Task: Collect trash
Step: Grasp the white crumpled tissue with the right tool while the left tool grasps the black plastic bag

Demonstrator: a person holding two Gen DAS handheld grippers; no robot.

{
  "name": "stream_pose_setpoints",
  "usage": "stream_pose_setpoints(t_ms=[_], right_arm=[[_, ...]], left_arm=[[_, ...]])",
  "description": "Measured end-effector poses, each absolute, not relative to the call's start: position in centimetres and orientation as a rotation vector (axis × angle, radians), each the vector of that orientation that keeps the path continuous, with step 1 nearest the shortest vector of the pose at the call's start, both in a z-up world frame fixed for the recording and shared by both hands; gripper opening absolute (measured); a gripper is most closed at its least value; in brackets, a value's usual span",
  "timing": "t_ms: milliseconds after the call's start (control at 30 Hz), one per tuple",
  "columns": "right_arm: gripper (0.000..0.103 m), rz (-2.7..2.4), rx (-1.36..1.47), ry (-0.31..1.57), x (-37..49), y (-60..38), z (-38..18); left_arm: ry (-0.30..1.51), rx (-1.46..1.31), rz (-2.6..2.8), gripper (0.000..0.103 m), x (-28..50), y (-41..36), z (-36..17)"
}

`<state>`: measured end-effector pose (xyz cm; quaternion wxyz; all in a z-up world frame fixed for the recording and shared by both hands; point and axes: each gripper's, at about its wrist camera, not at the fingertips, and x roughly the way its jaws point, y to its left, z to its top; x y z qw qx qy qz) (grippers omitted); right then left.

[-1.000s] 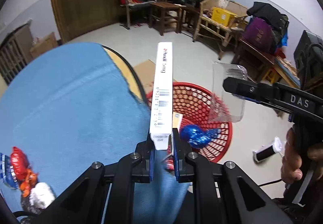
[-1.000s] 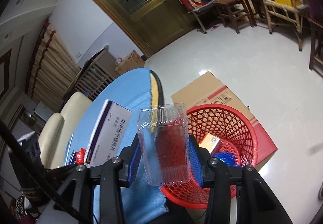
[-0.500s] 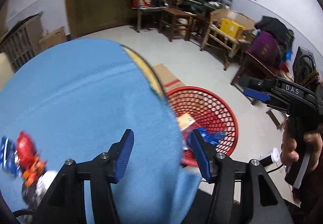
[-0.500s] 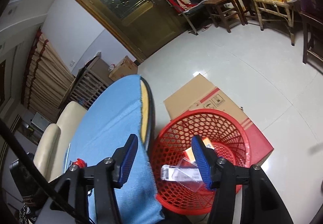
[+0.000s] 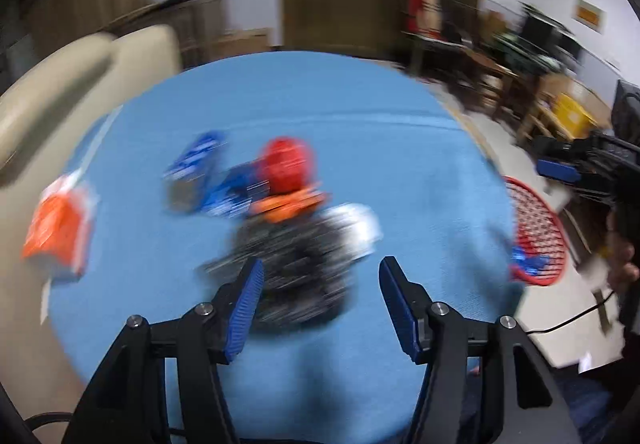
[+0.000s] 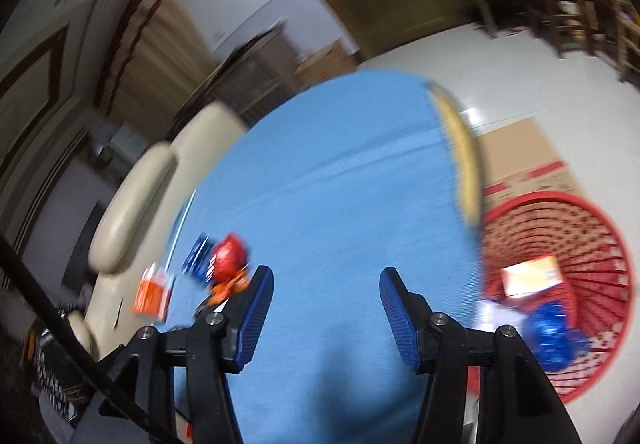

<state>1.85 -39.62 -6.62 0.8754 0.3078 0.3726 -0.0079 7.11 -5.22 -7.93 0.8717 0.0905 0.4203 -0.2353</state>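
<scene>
Both grippers, left gripper [image 5: 320, 296] and right gripper [image 6: 326, 298], gape empty | trash pile [image 5: 280, 200] blurred, seemingly crumpled wrappers

Both views were heavily motion-blurred: the wrappers [image 5: 280, 200] on the blue table [image 5: 360, 132] smeared into streaks, and the background furniture was soft. Only each gripper [image 5: 320, 304] stayed sharp. Indoor light was even and moderate, with a small glare patch on the floor [image 6: 472, 116] at upper right. Fisheye curvature bent the edges, and the corners vignetted to black.
</scene>
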Motion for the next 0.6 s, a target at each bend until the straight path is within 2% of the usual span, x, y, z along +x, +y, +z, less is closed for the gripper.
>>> stream_pose_setpoints(t_ms=[200, 400, 467, 600], right_arm=[[0.059, 0.119, 0.583, 0.914, 6.4, -32.7, -8.5], [0.059, 0.157, 0.543, 1.032, 10.6, -28.1, -11.7], [0.059, 0.156, 0.521, 1.059, 11.9, -27.1, -12.8], [0.059, 0.159, 0.469, 1.129, 14.3, -25.3, -14.7]], left_arm=[[0.929, 0.081, -0.368, 0.062, 7.4, 2.5, -9.7], [0.939, 0.033, -0.402, 0.063, 7.0, 3.8, -10.4], [0.943, 0.013, -0.429, 0.068, 6.8, 4.1, -10.5], [0.951, -0.027, -0.477, 0.069, 7.4, 4.0, -10.2]])
